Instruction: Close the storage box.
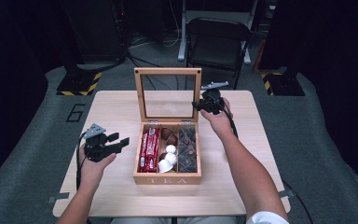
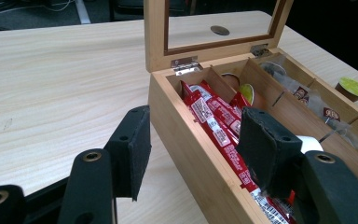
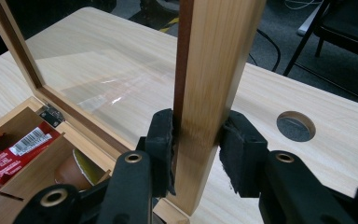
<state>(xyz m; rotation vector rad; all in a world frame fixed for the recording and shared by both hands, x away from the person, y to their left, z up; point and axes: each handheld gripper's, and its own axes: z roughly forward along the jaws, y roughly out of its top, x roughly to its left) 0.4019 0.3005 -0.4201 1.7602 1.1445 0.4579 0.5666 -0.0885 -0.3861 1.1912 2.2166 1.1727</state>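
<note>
Wooden lid frame clamped by right gripper foam fingers; left gripper released.

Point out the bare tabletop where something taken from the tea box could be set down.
Free: the table left of the raised lid, and the wide strip right of the tea box, beyond the right forearm. Crowded: the left gripper hovers close beside the box; the right gripper clamps the lid's edge.
</note>
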